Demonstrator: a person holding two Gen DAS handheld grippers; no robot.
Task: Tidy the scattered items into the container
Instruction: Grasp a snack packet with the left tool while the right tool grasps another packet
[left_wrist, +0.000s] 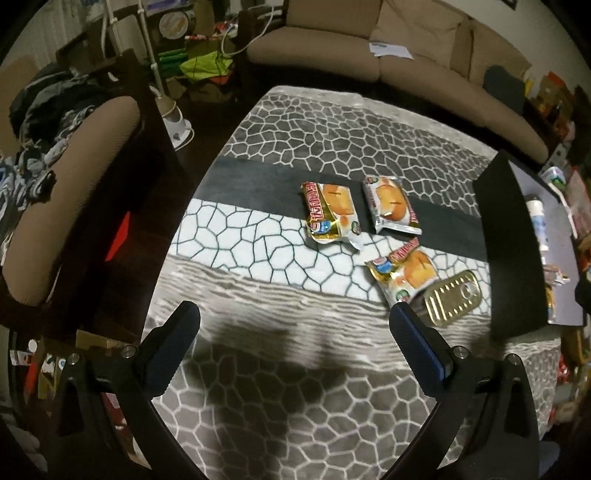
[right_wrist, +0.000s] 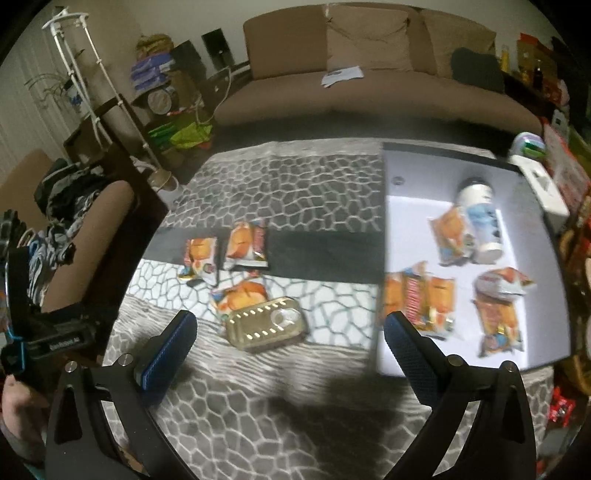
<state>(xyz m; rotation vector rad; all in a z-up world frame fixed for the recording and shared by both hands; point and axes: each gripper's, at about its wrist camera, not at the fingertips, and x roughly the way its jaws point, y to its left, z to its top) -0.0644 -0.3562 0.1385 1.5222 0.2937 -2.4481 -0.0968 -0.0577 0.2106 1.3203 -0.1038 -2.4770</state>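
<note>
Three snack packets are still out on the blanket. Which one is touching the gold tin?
The nearest snack packet, on the white band: its lower edge meets the gold tin. The other two packets lie farther back on the dark stripe.

1. The left gripper (left_wrist: 294, 317) hangs with its jaws spread wide, nothing between its blue-padded fingers (left_wrist: 173, 343)
2. The right gripper (right_wrist: 288, 328) is likewise wide apart and empty
3. A hand (right_wrist: 14, 406) grips the left tool's handle, left of the right claw
</note>
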